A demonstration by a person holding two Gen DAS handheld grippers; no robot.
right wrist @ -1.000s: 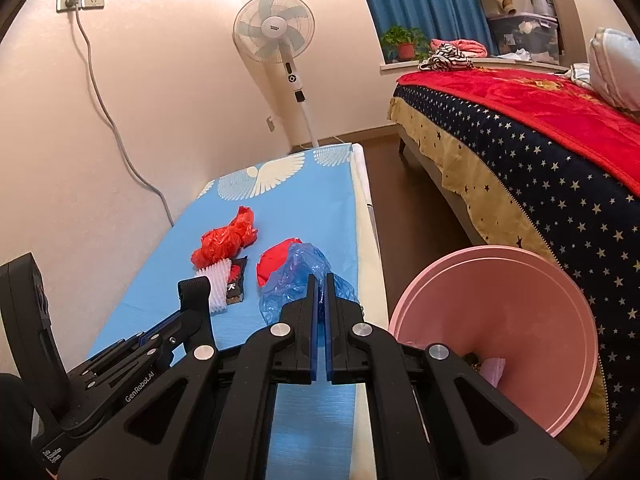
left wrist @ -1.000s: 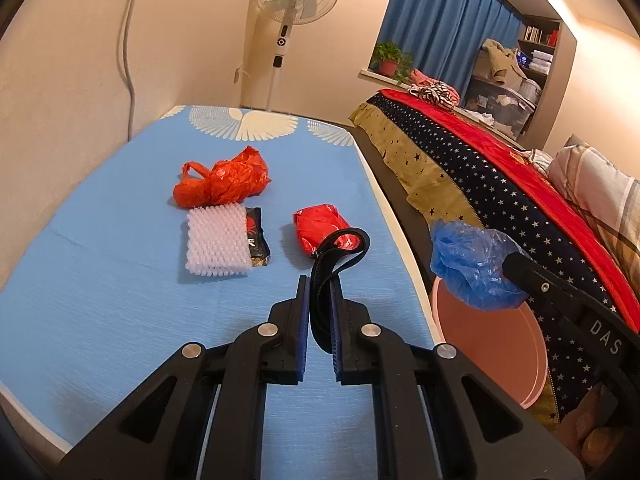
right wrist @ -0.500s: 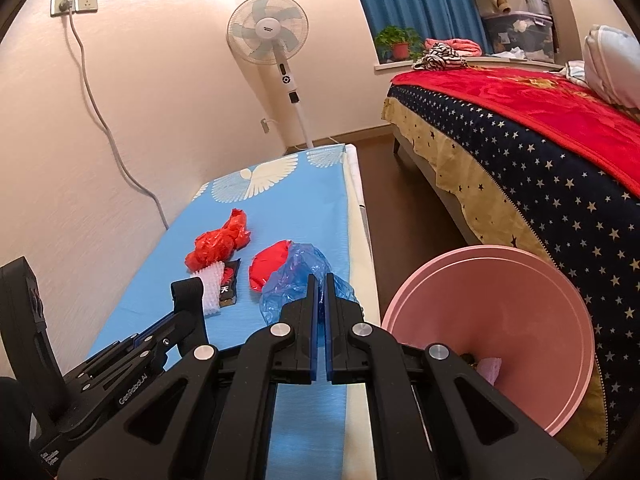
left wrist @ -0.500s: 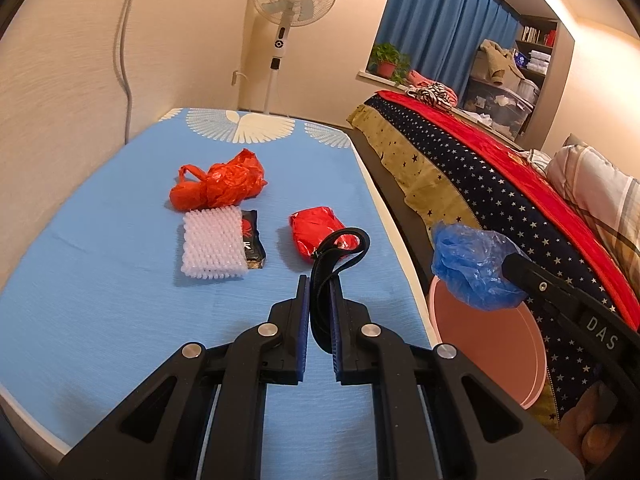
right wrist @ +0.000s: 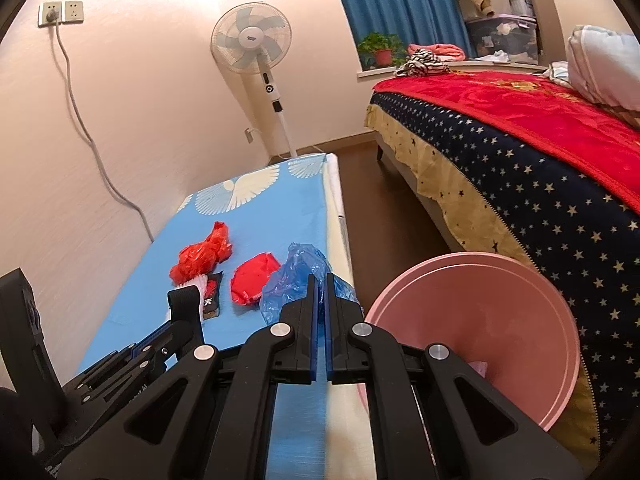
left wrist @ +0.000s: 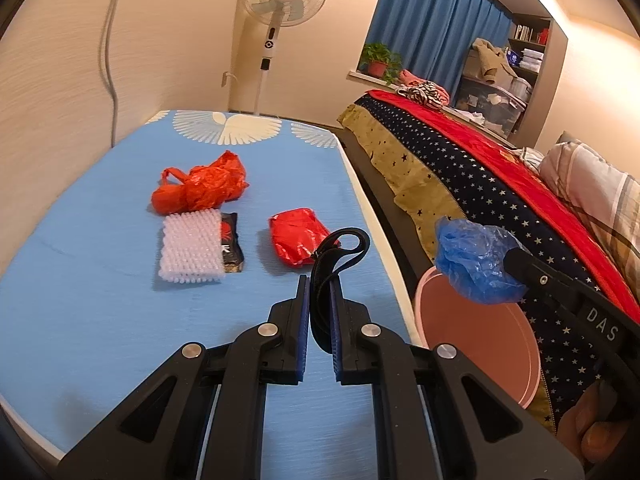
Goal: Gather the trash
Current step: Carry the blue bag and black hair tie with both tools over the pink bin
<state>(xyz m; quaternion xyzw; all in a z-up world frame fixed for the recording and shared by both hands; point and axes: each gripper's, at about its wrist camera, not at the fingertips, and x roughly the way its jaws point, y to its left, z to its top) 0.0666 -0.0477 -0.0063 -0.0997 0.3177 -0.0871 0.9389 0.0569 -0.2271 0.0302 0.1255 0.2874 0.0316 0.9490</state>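
My left gripper point(left wrist: 319, 284) is shut on a black looped strap point(left wrist: 336, 254), held above the blue mattress point(left wrist: 100, 300). My right gripper point(right wrist: 319, 282) is shut on a crumpled blue plastic bag point(right wrist: 298, 276), which also shows in the left wrist view point(left wrist: 476, 264) above the rim of the pink basin point(right wrist: 472, 332). On the mattress lie a crumpled orange bag point(left wrist: 200, 188), a red packet point(left wrist: 298, 236), a white bristly foam piece point(left wrist: 191, 247) and a black wrapper point(left wrist: 231, 242).
The pink basin point(left wrist: 480, 340) stands on the floor between the mattress and a bed with a starred cover point(right wrist: 540, 184). A standing fan point(right wrist: 256, 44) is by the far wall. A cable point(right wrist: 92, 140) hangs from a wall socket.
Both grippers drifted slightly: the right one shifted so the basin sits more to its right. Both holds are unchanged, and the trash on the mattress has not moved.
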